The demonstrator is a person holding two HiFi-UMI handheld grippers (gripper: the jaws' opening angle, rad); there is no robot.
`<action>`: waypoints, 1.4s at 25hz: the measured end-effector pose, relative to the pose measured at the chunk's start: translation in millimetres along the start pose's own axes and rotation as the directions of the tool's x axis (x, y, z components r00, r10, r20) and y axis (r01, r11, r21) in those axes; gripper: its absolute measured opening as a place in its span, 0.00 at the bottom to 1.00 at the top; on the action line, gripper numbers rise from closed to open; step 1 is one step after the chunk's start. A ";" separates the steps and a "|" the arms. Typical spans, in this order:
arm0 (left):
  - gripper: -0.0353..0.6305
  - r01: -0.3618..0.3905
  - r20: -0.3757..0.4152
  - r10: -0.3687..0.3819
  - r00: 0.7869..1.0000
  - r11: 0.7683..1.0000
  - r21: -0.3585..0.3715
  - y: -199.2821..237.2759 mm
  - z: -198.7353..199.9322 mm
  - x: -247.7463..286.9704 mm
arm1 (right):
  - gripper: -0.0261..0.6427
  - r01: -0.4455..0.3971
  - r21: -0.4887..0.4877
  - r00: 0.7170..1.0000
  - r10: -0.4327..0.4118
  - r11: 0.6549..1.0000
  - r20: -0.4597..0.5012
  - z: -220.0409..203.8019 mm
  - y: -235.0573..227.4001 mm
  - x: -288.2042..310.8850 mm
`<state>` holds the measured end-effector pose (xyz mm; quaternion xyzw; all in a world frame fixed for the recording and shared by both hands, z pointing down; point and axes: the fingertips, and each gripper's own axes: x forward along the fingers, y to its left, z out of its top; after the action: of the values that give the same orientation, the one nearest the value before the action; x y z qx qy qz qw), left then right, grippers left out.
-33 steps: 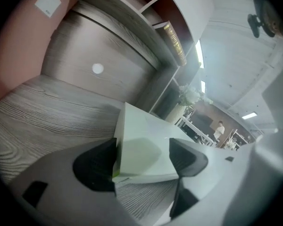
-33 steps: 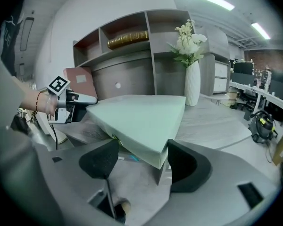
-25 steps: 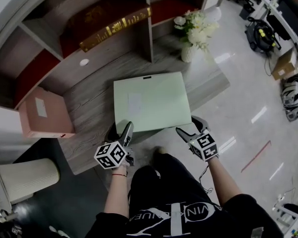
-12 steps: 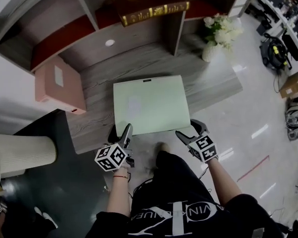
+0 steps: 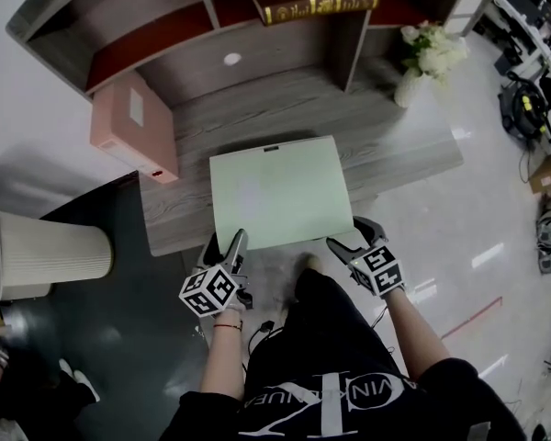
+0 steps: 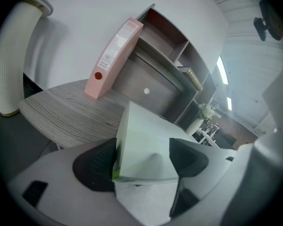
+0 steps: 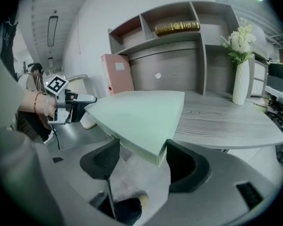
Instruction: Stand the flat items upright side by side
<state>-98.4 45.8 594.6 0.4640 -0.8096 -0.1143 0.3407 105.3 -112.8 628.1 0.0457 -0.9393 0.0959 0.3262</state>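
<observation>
Nearer the pink folder [image 5: 133,127] now, the green folder [image 5: 275,191] (stiff, probably light) overhangs the bench's [image 5: 395,150] near edge; my left gripper [image 5: 226,243] and right gripper [image 5: 353,237] clamp its near corners.

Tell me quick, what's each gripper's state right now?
Left gripper: closed on one near corner of the green file box.
Right gripper: closed on the other near corner of the green file box.

The flat folder [image 5: 280,194] sits level over the desk's [image 5: 386,145] near edge, its near corners in the left gripper [image 5: 228,249] and right gripper [image 5: 351,239]. An upright binder [image 5: 133,125] stands at the left edge and a vase [image 5: 410,84] near the far right corner. A book [image 5: 314,5] lies in the shelf unit [image 5: 257,61] along the back edge.
</observation>
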 end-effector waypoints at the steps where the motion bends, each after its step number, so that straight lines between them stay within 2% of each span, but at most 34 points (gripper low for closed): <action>1: 0.57 -0.008 0.003 0.008 1.000 1.000 -0.003 2.4 -0.5 -2.8 | 0.51 -0.003 -0.005 1.000 0.003 1.000 -0.002 -0.7 3.3 0.1; 5: 0.57 -0.029 0.006 0.029 1.000 0.999 -0.017 9.9 -5.1 -11.0 | 0.51 -0.003 -0.029 1.000 0.002 1.000 -0.019 -4.5 9.9 0.6; 8: 0.58 -0.074 -0.003 0.074 0.997 0.997 -0.021 14.9 -12.2 -14.4 | 0.50 0.006 -0.054 0.999 -0.008 0.999 -0.038 -4.2 8.6 1.5; 10: 0.60 -0.116 0.003 0.116 0.993 0.992 -0.059 19.9 -17.7 -19.5 | 0.50 0.011 -0.066 0.999 -0.014 0.998 -0.042 -3.4 8.8 0.0; 13: 0.65 -0.147 0.016 0.152 0.988 0.975 -0.165 26.9 -25.9 -25.3 | 0.52 0.021 -0.074 0.999 -0.024 0.997 -0.039 -2.1 7.5 -2.0; 15: 0.67 -0.138 0.031 0.153 0.988 0.948 -0.287 29.5 -34.3 -25.3 | 0.53 0.025 -0.067 0.999 -0.028 0.997 -0.038 -1.6 5.7 -1.4; 18: 0.70 -0.072 0.067 0.122 0.990 0.862 -0.502 26.2 -51.6 -20.2 | 0.53 0.028 -0.070 0.999 -0.031 0.997 -0.040 -1.7 5.7 -1.8; 20: 0.70 -0.013 0.099 0.087 0.991 0.811 -0.585 18.6 -57.3 -13.7 | 0.53 0.029 -0.084 0.999 -0.032 0.996 -0.043 -0.5 6.3 -2.7; 23: 0.70 0.045 0.126 0.048 0.991 0.767 -0.641 10.5 -61.7 -0.6 | 0.54 0.025 -0.103 0.998 -0.030 0.994 -0.048 1.6 6.5 -1.6; 27: 0.70 0.090 0.165 0.040 0.985 0.705 -0.703 9.9 -63.2 10.0 | 0.56 0.033 -0.128 0.998 -0.038 0.991 -0.039 6.1 6.0 -3.1; 30: 0.70 0.124 0.192 0.027 0.981 0.672 -0.730 8.1 -63.7 14.9 | 0.59 0.072 -0.208 0.996 -0.079 0.975 -0.028 12.1 1.8 -9.4; 32: 0.67 0.152 0.215 0.015 0.977 0.657 -0.738 5.7 -61.0 16.5 | 0.60 0.093 -0.304 0.995 -0.100 0.948 -0.007 18.4 2.3 -12.5; 34: 0.58 0.170 0.230 0.009 0.973 0.649 -0.742 3.0 -56.9 16.2 | 0.59 0.083 -0.423 0.996 -0.089 0.902 0.005 25.1 9.5 -12.2; 35: 0.57 0.169 0.228 0.007 0.974 0.647 -0.743 1.5 -56.0 15.0 | 0.58 0.062 -0.481 0.997 -0.074 0.874 -0.007 25.4 14.4 -10.3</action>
<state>-67.7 41.5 643.6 0.3003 -0.6973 -0.5054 0.4101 95.8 -103.7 600.0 -0.0049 -0.9274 -0.1511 0.3422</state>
